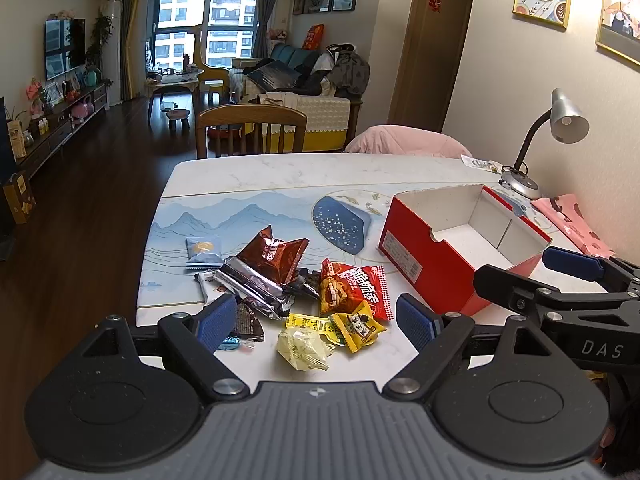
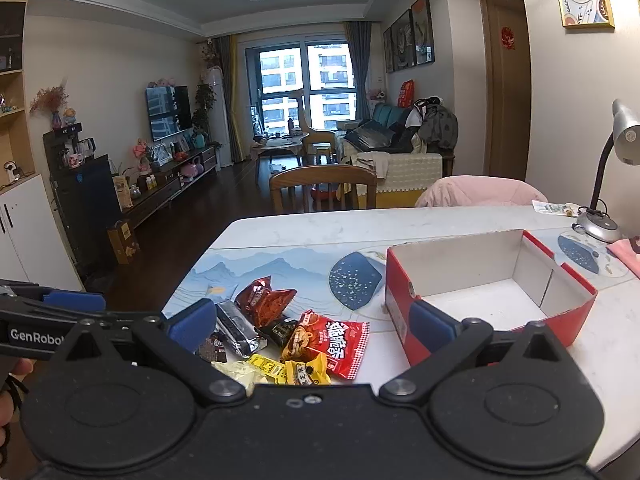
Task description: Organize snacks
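Observation:
A pile of snack packets lies on the table: a brown packet, a silver-black packet, a red packet, a yellow packet, a pale green packet and a blue packet. An open, empty red box stands to their right; it also shows in the right wrist view. My left gripper is open and empty just above the near packets. My right gripper is open and empty over the red packet; its fingers show at the right of the left wrist view.
A grey desk lamp and a pink packet are at the table's right by the wall. A wooden chair and a pink-draped chair stand at the far edge. The table drops off at the left.

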Demonstrator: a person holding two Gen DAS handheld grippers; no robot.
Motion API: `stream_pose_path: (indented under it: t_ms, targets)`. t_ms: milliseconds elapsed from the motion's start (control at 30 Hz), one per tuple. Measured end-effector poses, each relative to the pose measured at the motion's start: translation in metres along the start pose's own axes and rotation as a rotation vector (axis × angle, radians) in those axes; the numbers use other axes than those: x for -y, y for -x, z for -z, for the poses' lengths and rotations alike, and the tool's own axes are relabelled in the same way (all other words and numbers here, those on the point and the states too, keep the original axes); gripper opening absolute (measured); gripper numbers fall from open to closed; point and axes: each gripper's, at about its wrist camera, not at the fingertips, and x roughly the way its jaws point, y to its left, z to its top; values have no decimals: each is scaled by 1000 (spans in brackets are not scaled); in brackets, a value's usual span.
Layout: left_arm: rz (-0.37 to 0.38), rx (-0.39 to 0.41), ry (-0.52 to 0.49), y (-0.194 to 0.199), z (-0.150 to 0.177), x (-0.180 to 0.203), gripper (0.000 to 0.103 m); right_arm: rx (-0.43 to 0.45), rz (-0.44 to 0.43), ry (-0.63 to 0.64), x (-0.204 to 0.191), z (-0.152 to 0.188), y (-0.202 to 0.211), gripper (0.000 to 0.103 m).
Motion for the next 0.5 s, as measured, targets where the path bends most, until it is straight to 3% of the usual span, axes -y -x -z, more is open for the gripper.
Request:
stream_pose_path:
  t_ms: [500]
  targets:
    - [-1, -2, 2, 0, 0, 1, 87, -5, 2, 5, -10, 1, 3, 103]
